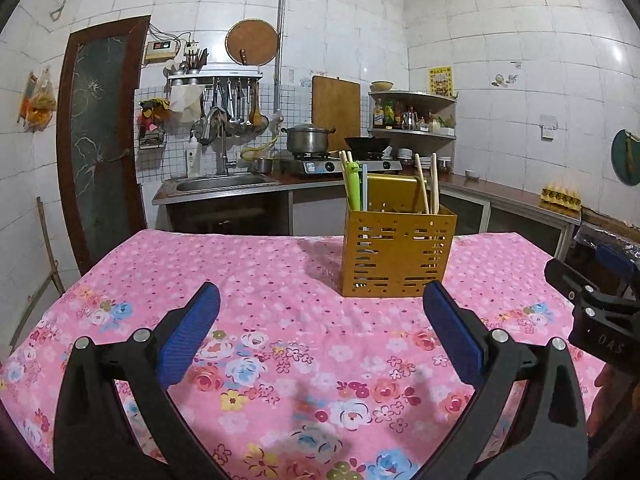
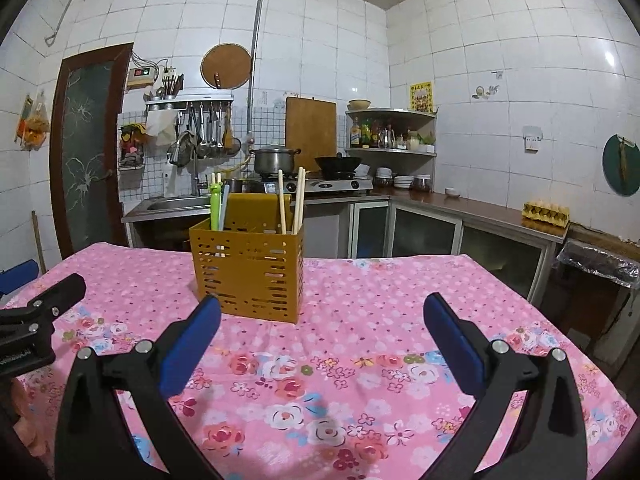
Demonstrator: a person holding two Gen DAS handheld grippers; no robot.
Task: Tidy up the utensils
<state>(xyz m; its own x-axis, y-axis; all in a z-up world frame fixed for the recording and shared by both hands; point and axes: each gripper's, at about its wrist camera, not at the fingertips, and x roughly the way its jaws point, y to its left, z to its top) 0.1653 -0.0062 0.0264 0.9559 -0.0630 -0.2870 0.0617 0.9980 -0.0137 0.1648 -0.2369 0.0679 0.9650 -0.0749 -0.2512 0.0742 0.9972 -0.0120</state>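
A yellow slotted utensil holder (image 1: 396, 252) (image 2: 248, 268) stands on the pink flowered tablecloth (image 1: 280, 280) (image 2: 380, 300). Inside it are wooden chopsticks (image 1: 428, 184) (image 2: 298, 200) on the right side and a green utensil (image 1: 354, 184) (image 2: 215, 204) with more chopsticks on the left side. My left gripper (image 1: 320, 304) is open above the cloth, in front of the holder, with nothing between its blue pads. My right gripper (image 2: 322, 312) is open too, just right of the holder and nearer the camera, empty. Each gripper's black body shows at the edge of the other's view.
Behind the table runs a kitchen counter with a sink (image 1: 220, 184), a gas stove with a steel pot (image 1: 306, 140) and a wok (image 2: 338, 162). A corner shelf (image 2: 392, 132) holds bottles. An egg carton (image 2: 546, 212) sits on the right counter. A dark door (image 1: 96, 140) is at the left.
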